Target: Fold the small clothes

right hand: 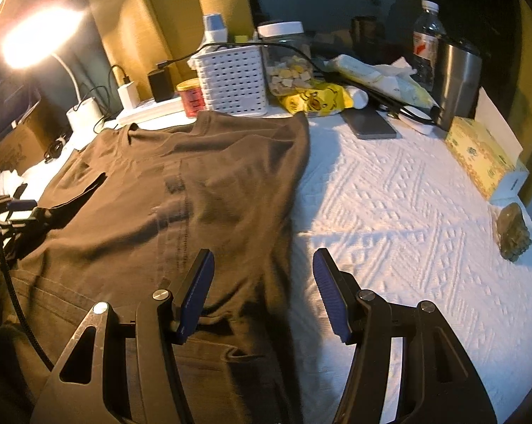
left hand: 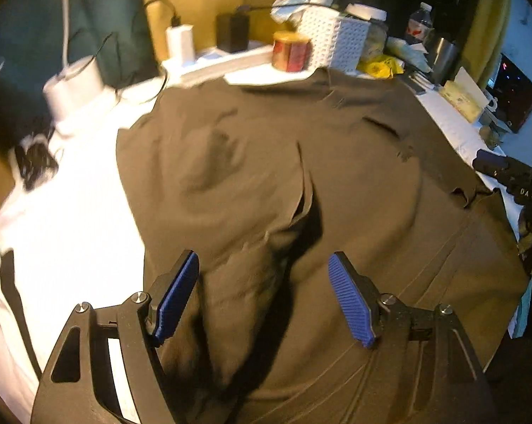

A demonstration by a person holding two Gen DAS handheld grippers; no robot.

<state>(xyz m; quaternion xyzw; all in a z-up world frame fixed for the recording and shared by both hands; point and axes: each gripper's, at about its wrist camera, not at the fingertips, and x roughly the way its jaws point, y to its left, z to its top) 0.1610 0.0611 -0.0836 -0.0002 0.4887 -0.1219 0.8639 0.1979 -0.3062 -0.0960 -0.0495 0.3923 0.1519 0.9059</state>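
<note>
The left wrist view is smeared by motion, so the brown garment's (left hand: pixel 266 162) folds and the red tin's (left hand: pixel 290 51) label cannot be read. Its near hem runs off the bottom edge in both views. The lamp (right hand: pixel 36 37) glare washes out the right wrist view's upper left corner.
</note>
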